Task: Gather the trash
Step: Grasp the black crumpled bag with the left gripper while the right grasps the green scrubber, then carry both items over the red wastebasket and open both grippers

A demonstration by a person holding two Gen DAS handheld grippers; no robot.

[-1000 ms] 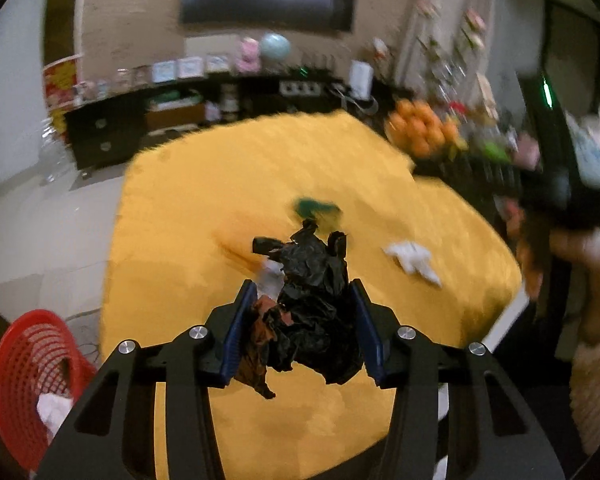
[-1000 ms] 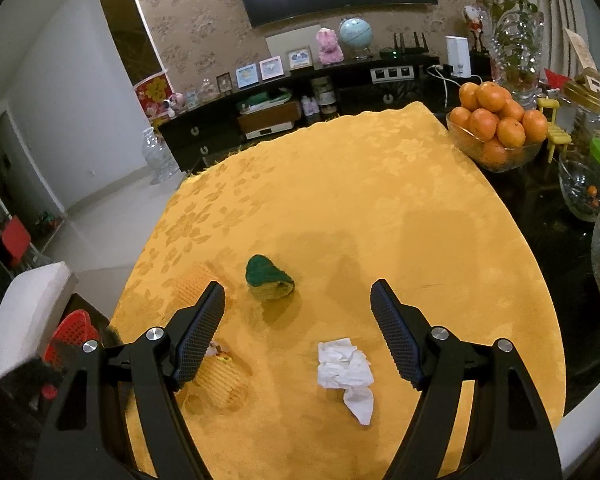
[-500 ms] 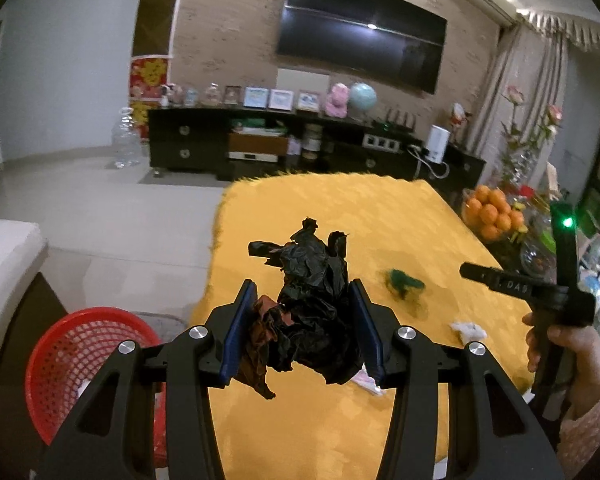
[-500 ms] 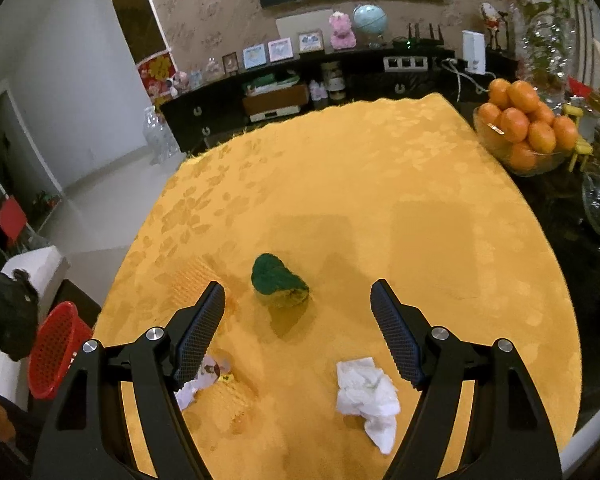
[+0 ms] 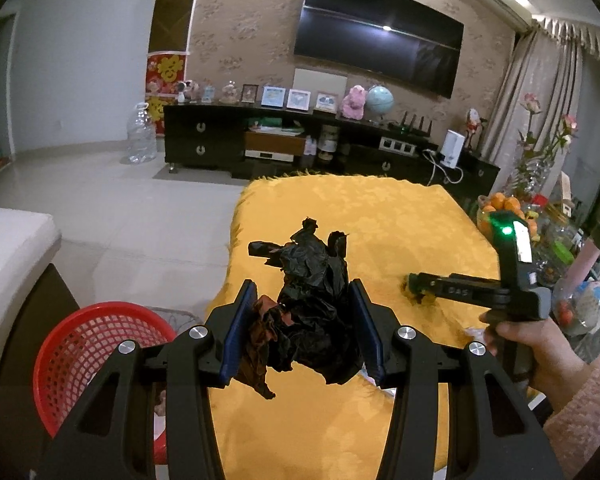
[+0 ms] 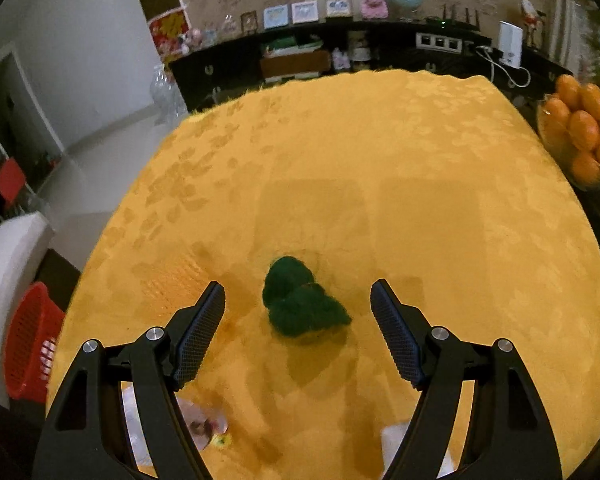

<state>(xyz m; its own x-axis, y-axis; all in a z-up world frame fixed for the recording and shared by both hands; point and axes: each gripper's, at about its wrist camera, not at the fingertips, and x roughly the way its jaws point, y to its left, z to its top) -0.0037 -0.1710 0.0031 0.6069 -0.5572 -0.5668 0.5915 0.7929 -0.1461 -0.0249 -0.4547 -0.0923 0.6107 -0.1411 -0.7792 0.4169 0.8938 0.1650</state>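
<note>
Black crumpled wad [image 5: 312,304], one, clamped in left gripper [image 5: 304,332] beside one red basket [image 5: 88,344]. Right gripper [image 6: 298,332] tilts down, jaws apart, flanking one green scrap [image 6: 300,304] on yellow cloth [image 6: 380,184].

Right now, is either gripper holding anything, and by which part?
Left gripper: crumpled black plastic bag, pinched across its middle. Right gripper: nothing, jaws open.

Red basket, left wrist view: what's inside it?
Only the mesh wall and rim of the red basket show. Its lower interior sits behind the left tongs, so the contents there are covered.
</note>
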